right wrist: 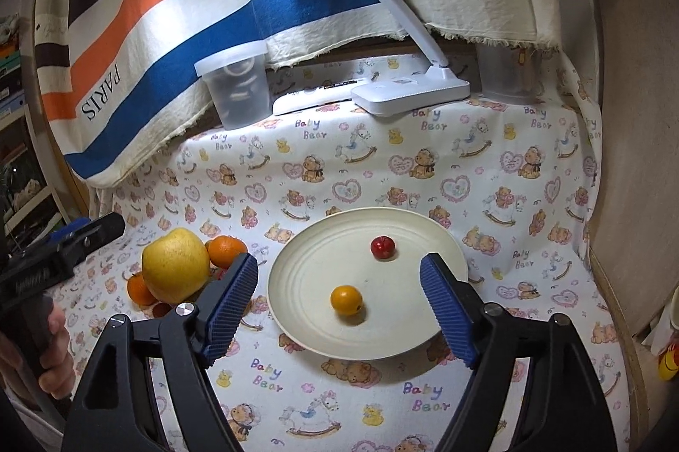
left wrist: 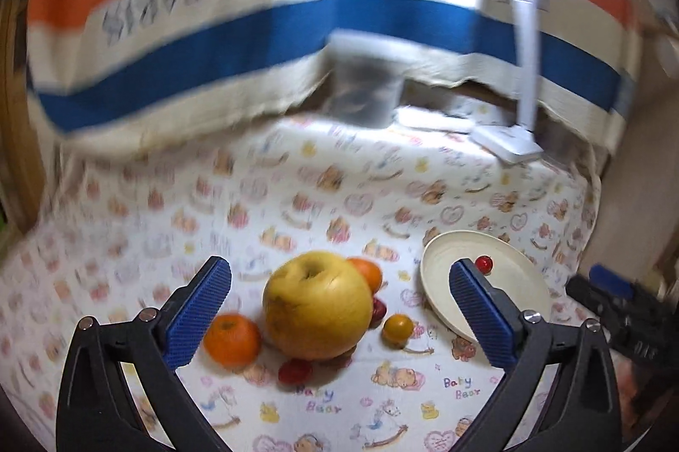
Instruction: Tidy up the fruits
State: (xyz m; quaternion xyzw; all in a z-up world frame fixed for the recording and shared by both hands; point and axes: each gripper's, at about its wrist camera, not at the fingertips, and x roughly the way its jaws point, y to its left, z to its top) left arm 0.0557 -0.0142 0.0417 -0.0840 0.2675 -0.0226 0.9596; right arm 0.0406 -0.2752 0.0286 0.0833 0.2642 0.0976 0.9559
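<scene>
Fruits lie in two groups on the surface point(right wrist: 424, 172), which is covered by a cloth printed with bears and "Baby Bear" lettering. In the right wrist view we see a cream plate point(right wrist: 322, 324) holding a small orange fruit point(right wrist: 346, 299) near its middle and a small red fruit point(right wrist: 382, 248) farther back, the two apart from each other. Left of the plate we note a large yellow fruit point(right wrist: 175, 265) with an orange point(right wrist: 225, 251) touching its far side and another orange point(right wrist: 139, 288) at its near left. In the left wrist view, which is motion-blurred, the large yellow fruit point(left wrist: 317, 305) sits between the spread fingers of the left claw point(left wrist: 339, 310); we cannot tell whether it is touched. Around it we see an orange point(left wrist: 231, 340), a second orange point(left wrist: 366, 273) behind, a small yellow-orange fruit point(left wrist: 397, 329) and a red fruit point(left wrist: 294, 370) in front. The left claw is wide open and holds nothing. The right claw point(right wrist: 338, 293) is also wide open and empty, over the near part of the plate. A white desk lamp point(right wrist: 407, 93) and a lidded clear container point(right wrist: 237, 91) stand at the back under a striped cloth point(right wrist: 169, 40).
</scene>
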